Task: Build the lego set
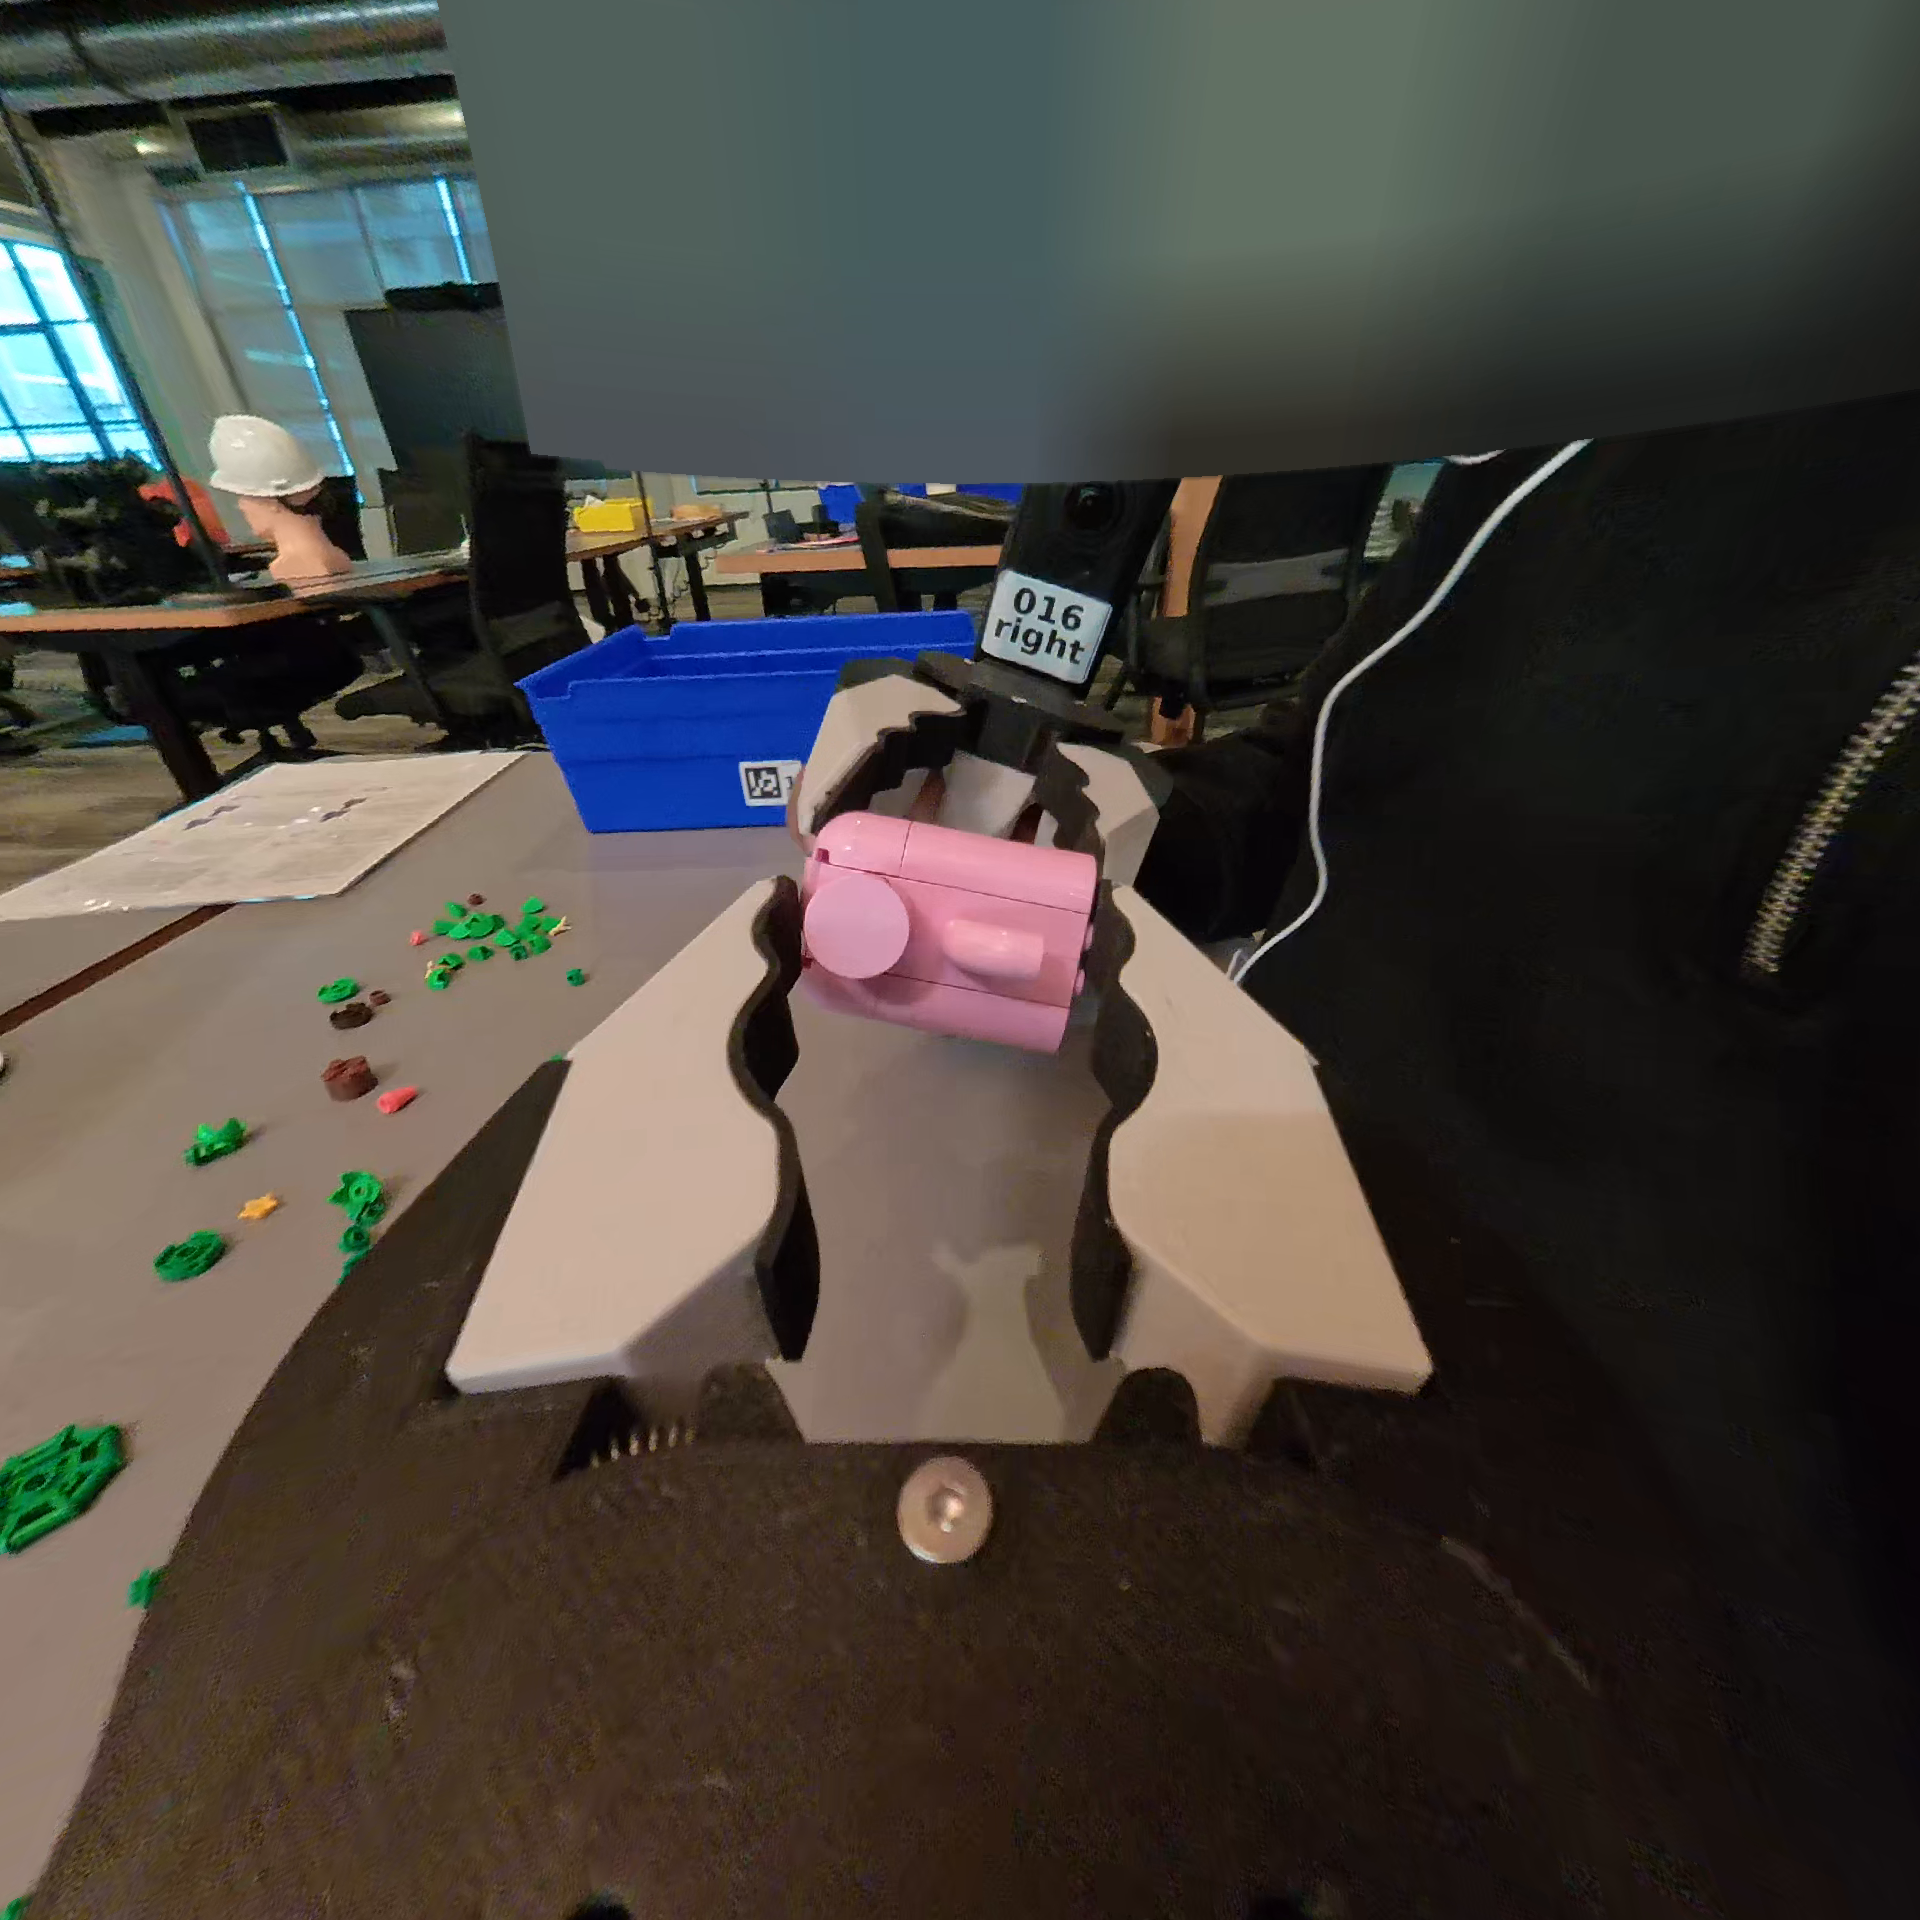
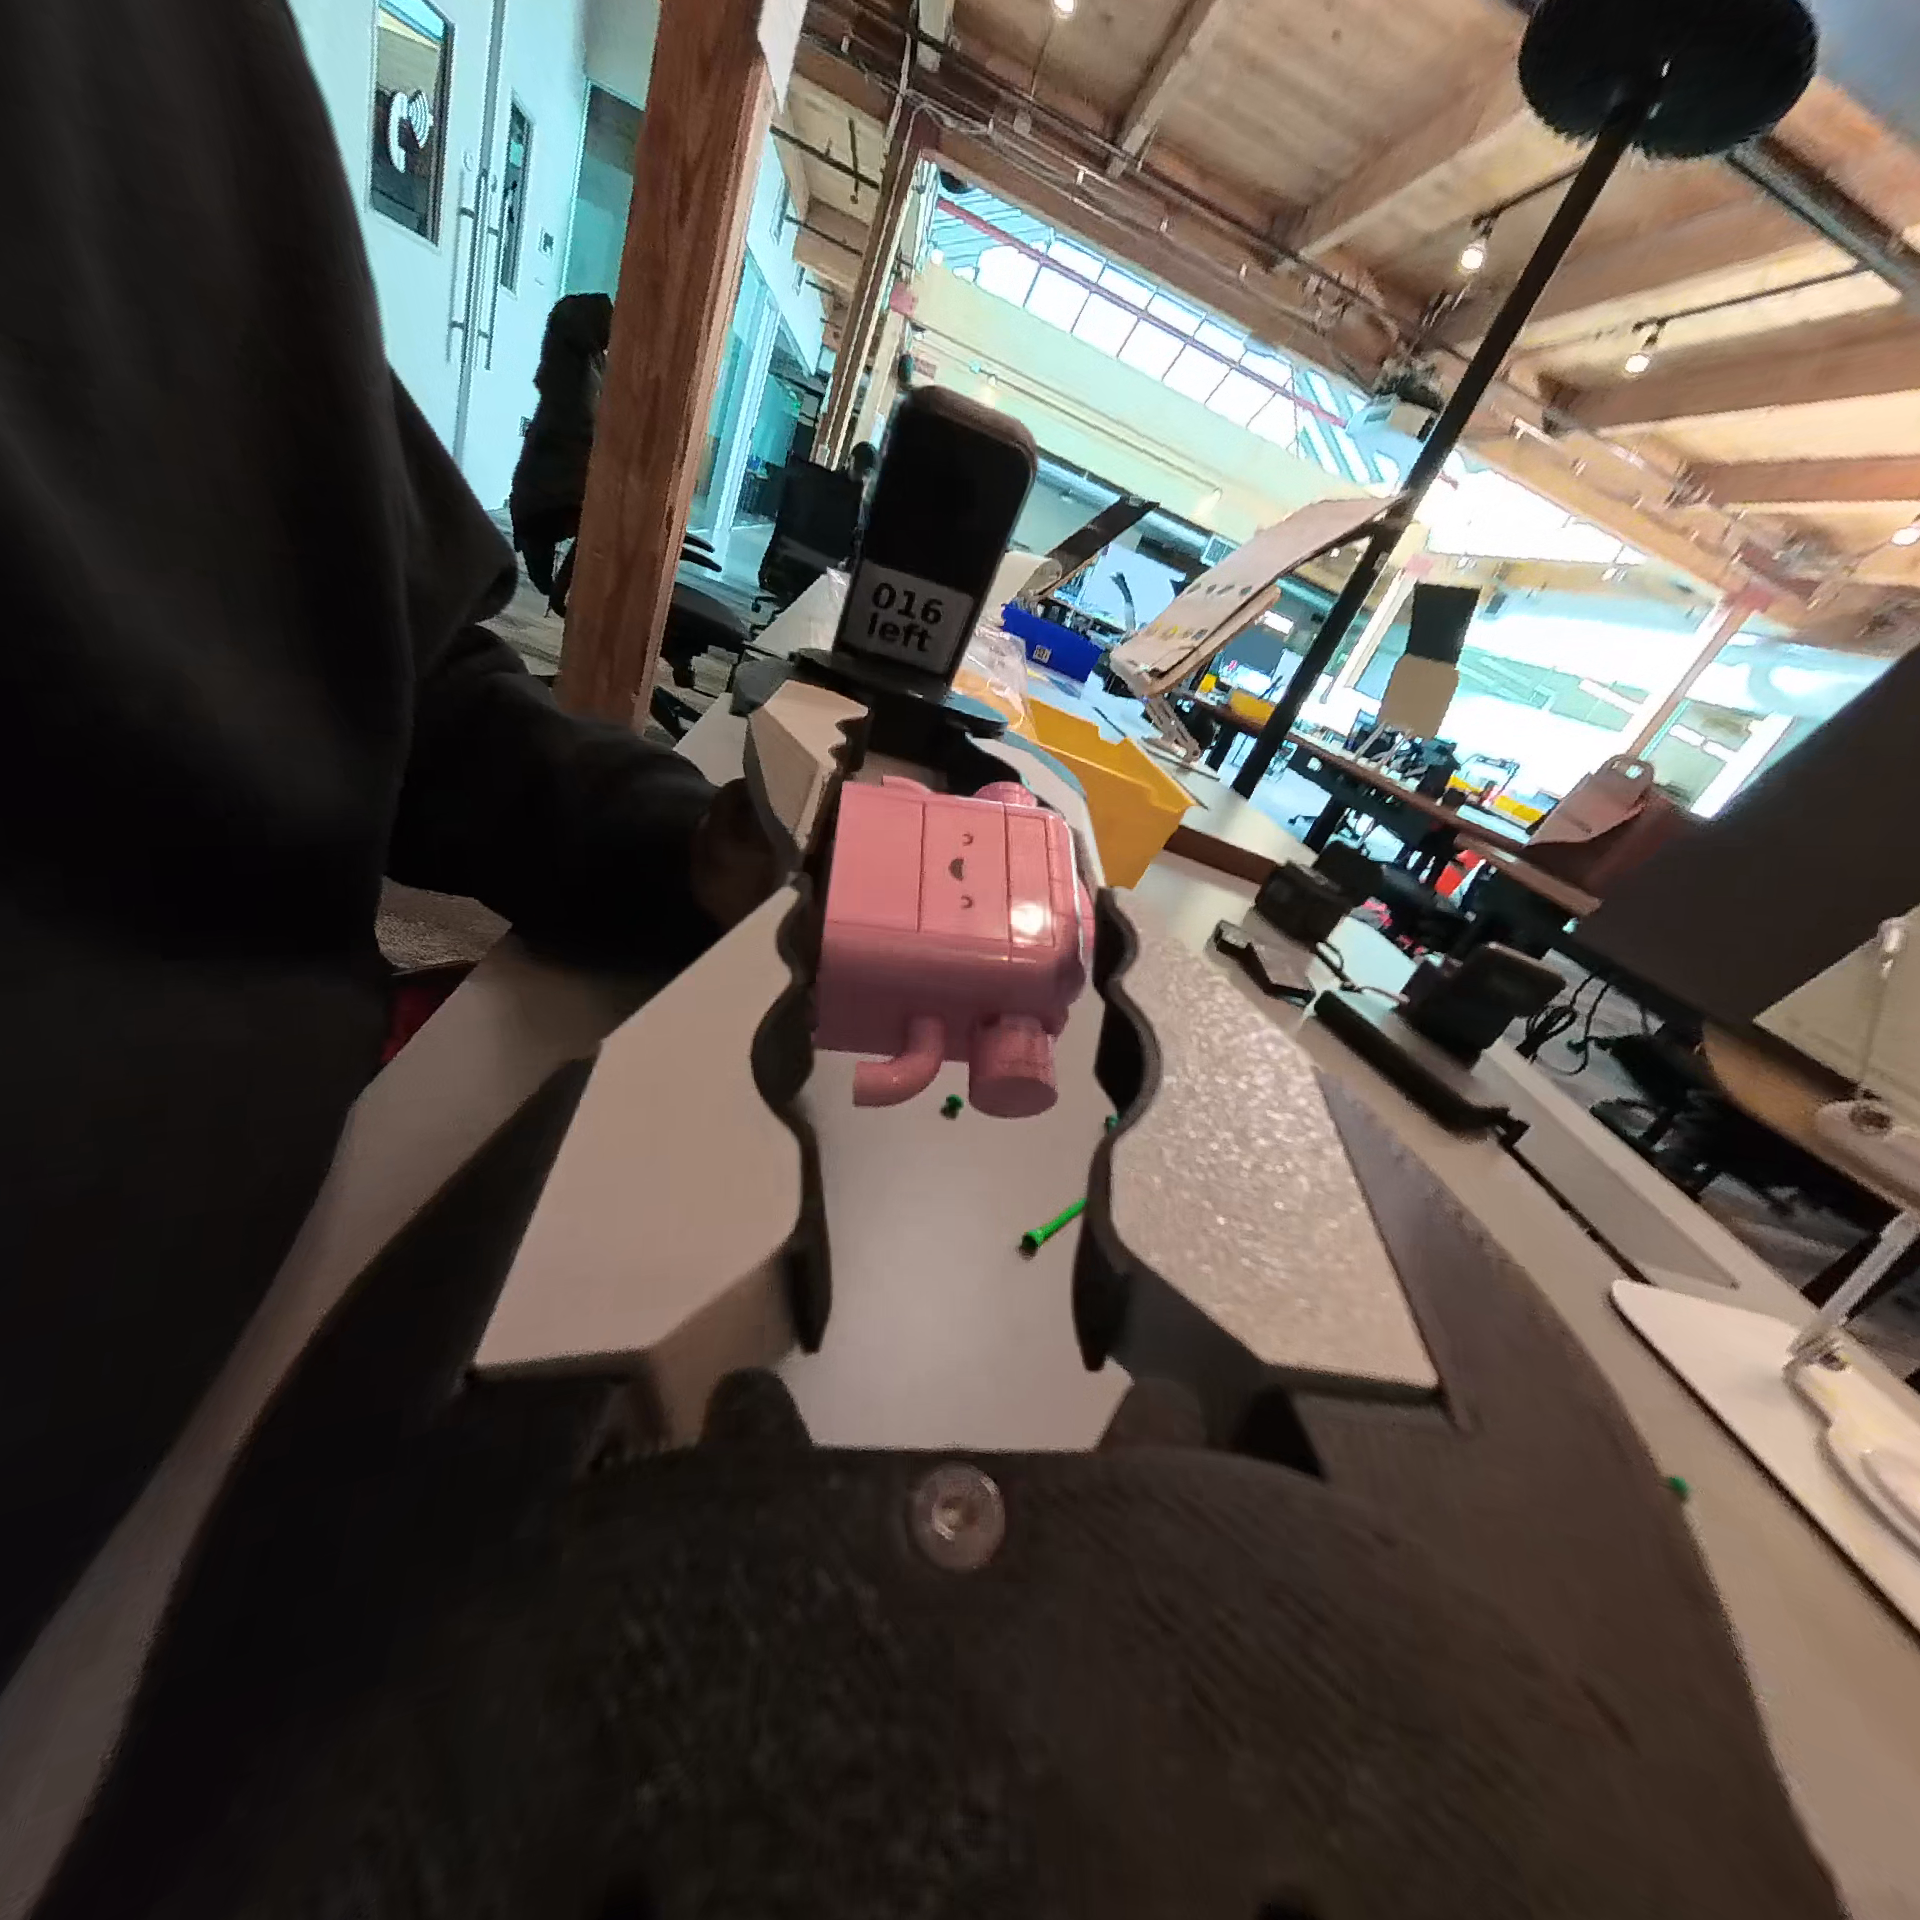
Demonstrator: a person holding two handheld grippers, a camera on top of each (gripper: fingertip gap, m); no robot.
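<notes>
Open-plan workshop, grey tabletop [image 1: 156, 1340]. Left hand-held gripper [image 1: 940, 971] holds the pink lego pig [image 1: 945, 940] between its fingertips, jaws part-open to body width; right hand-held gripper [image 2: 951, 966] appears to clamp the same pig [image 2: 951, 925] from the opposite side, so it hangs above the tabletop between both. Judgement: a hand-over or press-fit step. Keep one grip firm while the other adjusts, squeeze the flat sides, and avoid the curled tail [image 2: 899, 1070] and stubby leg [image 2: 1013, 1065]. Loose green pieces [image 1: 488, 930] lie well apart to the left, near a blue bin [image 1: 675, 727].
</notes>
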